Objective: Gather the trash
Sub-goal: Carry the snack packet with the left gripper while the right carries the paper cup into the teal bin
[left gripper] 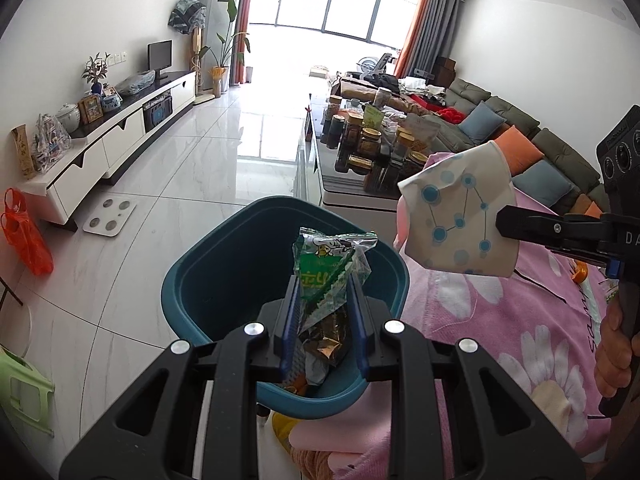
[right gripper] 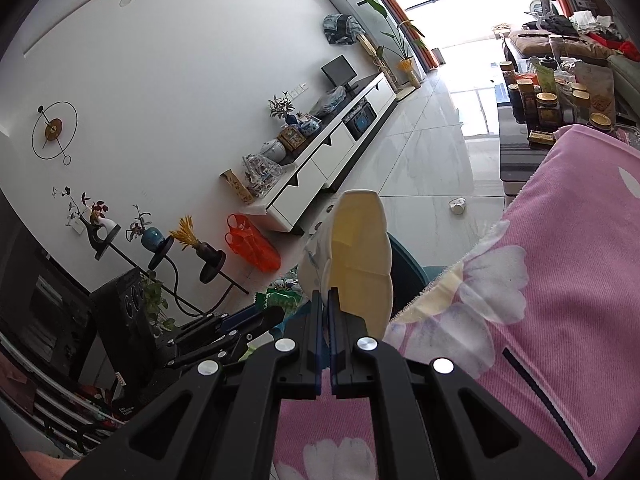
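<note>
My left gripper is shut on a green and clear snack wrapper and holds it over the open teal trash bin. More wrappers lie in the bin's bottom. My right gripper is shut on a crushed white paper cup with a blue dot pattern, held above the pink flowered cloth to the right of the bin. In the right wrist view the cup shows its yellowish inside, and the bin's rim peeks out behind it.
A pink flowered cloth covers the surface at right. A glass coffee table crowded with jars stands beyond. A white TV cabinet, a scale and an orange bag are at left. A grey sofa is at far right.
</note>
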Demonstrator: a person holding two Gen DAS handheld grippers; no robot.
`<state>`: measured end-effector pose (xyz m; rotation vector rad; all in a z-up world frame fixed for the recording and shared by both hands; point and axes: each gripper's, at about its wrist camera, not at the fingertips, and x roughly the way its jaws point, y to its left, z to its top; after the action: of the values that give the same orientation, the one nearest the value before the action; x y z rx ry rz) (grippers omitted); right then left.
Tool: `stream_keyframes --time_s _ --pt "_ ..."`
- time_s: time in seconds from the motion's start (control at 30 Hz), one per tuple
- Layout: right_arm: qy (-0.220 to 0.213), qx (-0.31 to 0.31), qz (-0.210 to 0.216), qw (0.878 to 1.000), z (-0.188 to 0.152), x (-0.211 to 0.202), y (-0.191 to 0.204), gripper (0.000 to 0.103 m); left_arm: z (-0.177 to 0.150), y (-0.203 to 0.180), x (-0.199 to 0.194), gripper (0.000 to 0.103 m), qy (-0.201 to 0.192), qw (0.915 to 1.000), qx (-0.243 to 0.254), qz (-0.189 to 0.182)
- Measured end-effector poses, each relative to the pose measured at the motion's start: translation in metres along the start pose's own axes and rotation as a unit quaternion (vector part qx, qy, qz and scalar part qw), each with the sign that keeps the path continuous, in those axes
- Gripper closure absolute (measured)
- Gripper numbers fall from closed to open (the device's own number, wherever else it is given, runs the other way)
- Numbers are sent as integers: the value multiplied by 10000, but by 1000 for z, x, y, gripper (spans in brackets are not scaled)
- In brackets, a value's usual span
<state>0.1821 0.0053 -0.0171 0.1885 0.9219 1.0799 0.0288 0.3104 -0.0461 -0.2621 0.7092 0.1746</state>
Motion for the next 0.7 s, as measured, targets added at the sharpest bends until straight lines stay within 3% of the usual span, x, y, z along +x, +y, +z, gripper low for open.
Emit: stream_keyframes --time_s 0.57,0.7 --pt "644 -141 -498 9966 14 80 12 101 3 14 57 79 447 9982 -309 262" --pt "764 -77 -602 9952 15 93 9 97 3 21 70 74 547 9971 -453 273"
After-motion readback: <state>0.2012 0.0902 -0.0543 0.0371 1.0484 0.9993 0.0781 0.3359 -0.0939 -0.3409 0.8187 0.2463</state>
